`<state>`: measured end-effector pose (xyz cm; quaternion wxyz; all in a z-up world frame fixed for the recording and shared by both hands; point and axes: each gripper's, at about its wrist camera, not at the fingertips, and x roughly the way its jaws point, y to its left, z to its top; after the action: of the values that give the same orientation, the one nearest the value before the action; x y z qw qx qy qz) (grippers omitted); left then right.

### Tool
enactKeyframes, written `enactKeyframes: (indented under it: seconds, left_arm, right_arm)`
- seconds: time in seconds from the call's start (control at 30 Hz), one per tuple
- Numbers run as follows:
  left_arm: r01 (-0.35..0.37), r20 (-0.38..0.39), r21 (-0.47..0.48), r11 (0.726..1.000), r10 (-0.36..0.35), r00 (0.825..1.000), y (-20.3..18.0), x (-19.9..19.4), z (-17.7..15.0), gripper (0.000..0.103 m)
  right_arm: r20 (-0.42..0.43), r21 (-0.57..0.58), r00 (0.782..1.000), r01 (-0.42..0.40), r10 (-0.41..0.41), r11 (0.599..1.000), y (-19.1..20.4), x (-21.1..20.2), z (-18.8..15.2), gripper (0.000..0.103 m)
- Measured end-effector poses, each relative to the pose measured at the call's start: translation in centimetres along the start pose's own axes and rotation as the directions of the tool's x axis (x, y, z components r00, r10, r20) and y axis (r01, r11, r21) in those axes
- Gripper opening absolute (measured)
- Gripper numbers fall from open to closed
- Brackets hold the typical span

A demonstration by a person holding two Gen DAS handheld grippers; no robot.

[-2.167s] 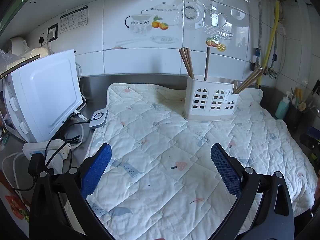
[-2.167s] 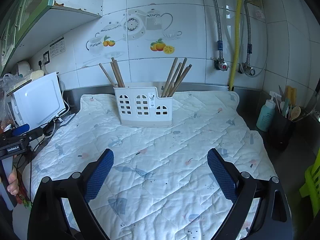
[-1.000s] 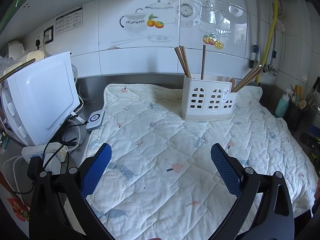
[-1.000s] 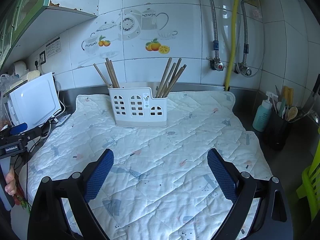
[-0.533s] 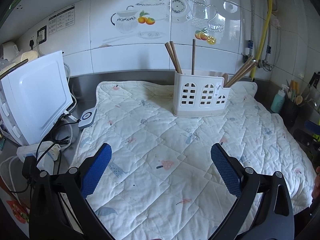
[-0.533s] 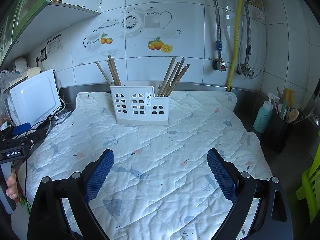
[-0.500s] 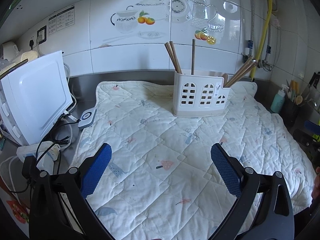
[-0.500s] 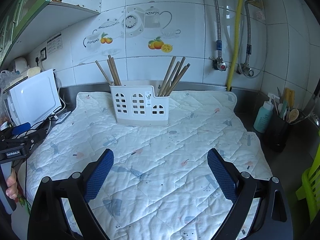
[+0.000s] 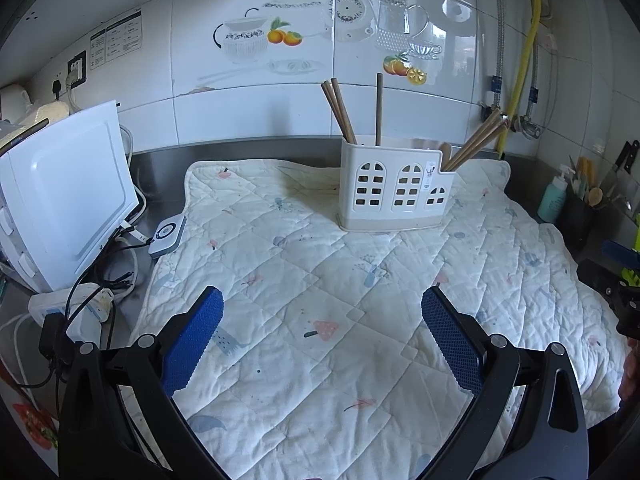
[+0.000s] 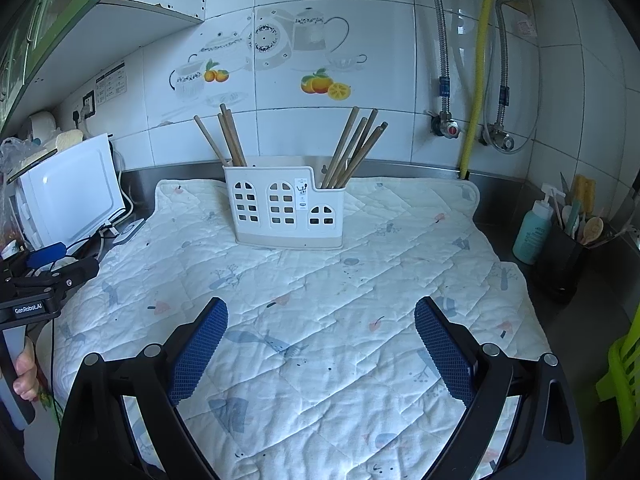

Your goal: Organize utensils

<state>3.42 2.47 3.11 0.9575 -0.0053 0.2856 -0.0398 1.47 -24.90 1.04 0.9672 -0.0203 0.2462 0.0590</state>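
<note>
Both blue-padded grippers, left gripper [image 9: 322, 338] and right gripper [image 10: 320, 340], hang spread and empty above the white quilted mat [image 10: 360, 300]; brown wooden chopsticks [image 10: 352, 148] stand in the white windowed plastic holder [image 10: 286, 210] at its back.

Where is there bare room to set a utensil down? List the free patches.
Free: the quilted mat between the white holder and both open grippers. Crowded: the cables beside the white appliance, and the dark utensil cup by the teal bottle.
</note>
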Motion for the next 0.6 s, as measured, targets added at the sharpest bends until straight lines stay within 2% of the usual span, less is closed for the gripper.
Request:
enactKeyframes:
  seconds: [0.23, 0.6]
  left_arm:
    - [0.023, -0.003, 0.007, 1.0, -0.023, 1.0, -0.45, 0.15, -0.12, 0.098]
    - [0.013, 0.01, 0.021, 1.0, -0.013, 1.0, -0.77, -0.11, -0.02, 0.098]
  right_arm:
    - [0.0, 0.0, 1.0, -0.003, 0.003, 1.0, 0.06, 0.01, 0.05, 0.091]
    - [-0.002, 0.002, 1.0, -0.003, 0.003, 1.0, 0.26, 0.13, 0.05, 0.091]
